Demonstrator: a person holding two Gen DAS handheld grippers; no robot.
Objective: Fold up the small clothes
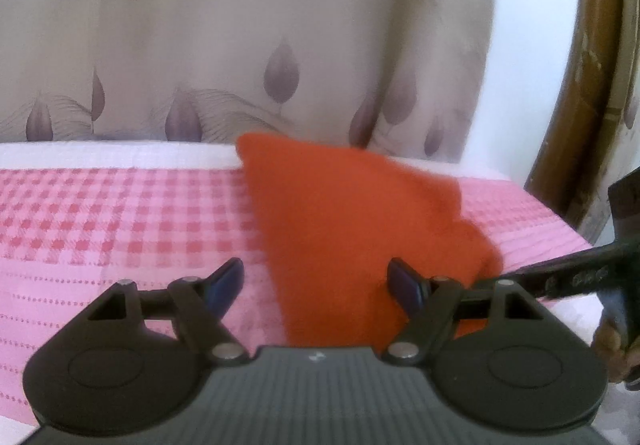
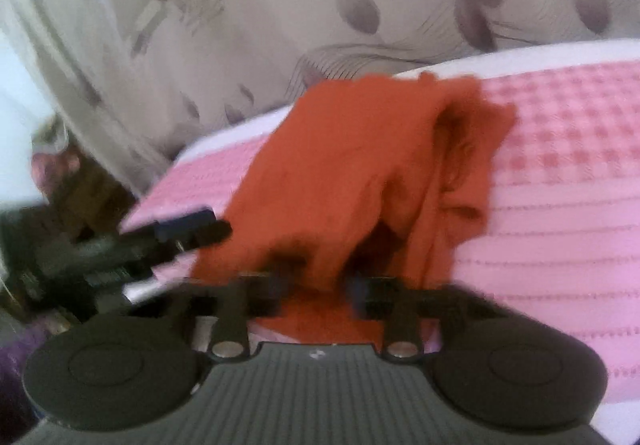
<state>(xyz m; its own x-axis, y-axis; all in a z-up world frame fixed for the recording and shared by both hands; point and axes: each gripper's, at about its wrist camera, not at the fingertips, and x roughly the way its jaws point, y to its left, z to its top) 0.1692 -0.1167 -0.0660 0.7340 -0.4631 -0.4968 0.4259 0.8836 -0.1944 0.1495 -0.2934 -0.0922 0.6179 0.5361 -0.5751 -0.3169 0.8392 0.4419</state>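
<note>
Lying across the pink checked bedcover (image 1: 120, 213), the orange garment (image 1: 340, 225) fills the centre of your left wrist view, rising to a peak at mid-frame and spreading down toward the lower middle. Your left gripper (image 1: 316, 285) sits spread wide at the bottom of that frame, its blue-tipped fingers (image 1: 226, 281) apart and holding nothing, with the cloth lying between and beyond them. At the right edge of the same view, the right gripper (image 1: 576, 277) reaches in as a dark bar toward the garment's lower right corner.

In your right wrist view the orange garment (image 2: 360, 173) hangs bunched and lifted in the centre, and your right gripper (image 2: 316, 285) has its jaws partly closed with a fold of cloth draped between them; blur prevents confirming a firm clamp. The left gripper (image 2: 132, 245) shows at the left edge. A leaf-print curtain (image 1: 240, 45) hangs behind the bed.
</note>
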